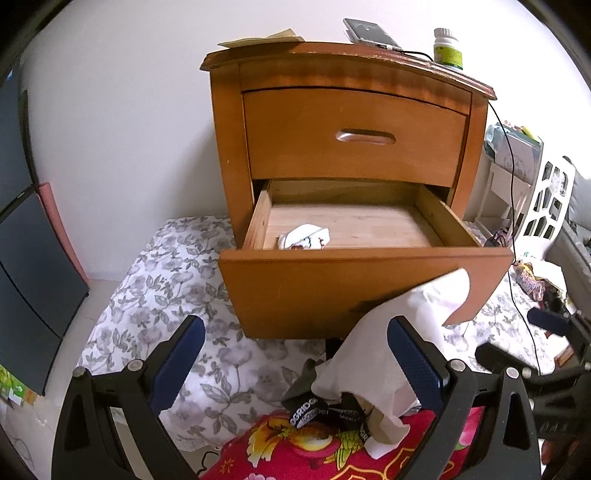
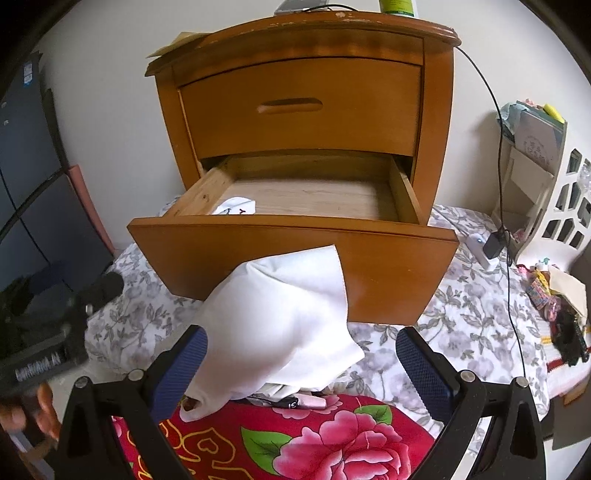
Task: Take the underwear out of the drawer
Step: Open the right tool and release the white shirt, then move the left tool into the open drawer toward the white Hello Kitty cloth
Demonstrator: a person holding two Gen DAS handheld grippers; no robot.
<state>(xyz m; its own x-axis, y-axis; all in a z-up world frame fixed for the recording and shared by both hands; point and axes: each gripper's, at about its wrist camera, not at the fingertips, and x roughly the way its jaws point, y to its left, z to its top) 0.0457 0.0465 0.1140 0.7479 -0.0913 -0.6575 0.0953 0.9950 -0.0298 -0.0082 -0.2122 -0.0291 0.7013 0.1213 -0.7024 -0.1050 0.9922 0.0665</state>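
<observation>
The nightstand's lower drawer (image 1: 351,280) (image 2: 388,273) stands pulled out. Inside, at its front left, lies a small white garment (image 1: 304,236) (image 2: 236,206) with red marks. A large white underwear piece (image 1: 417,314) (image 2: 280,314) is heaped on a red floral blanket (image 1: 295,446) (image 2: 332,435) and leans against the drawer front. Dark underwear with a lettered waistband (image 1: 314,410) lies under it. My left gripper (image 1: 295,332) is open, the white piece touching its right finger. My right gripper (image 2: 303,339) is open around the white piece without clamping it.
The upper drawer (image 1: 354,136) is closed. A phone (image 1: 369,33), a bottle (image 1: 447,48) and papers sit on the nightstand top, and a black cable (image 2: 498,110) hangs down its right side. A white basket (image 2: 565,199) stands right, dark panels (image 1: 22,258) left. A grey floral sheet (image 1: 166,280) covers the surface.
</observation>
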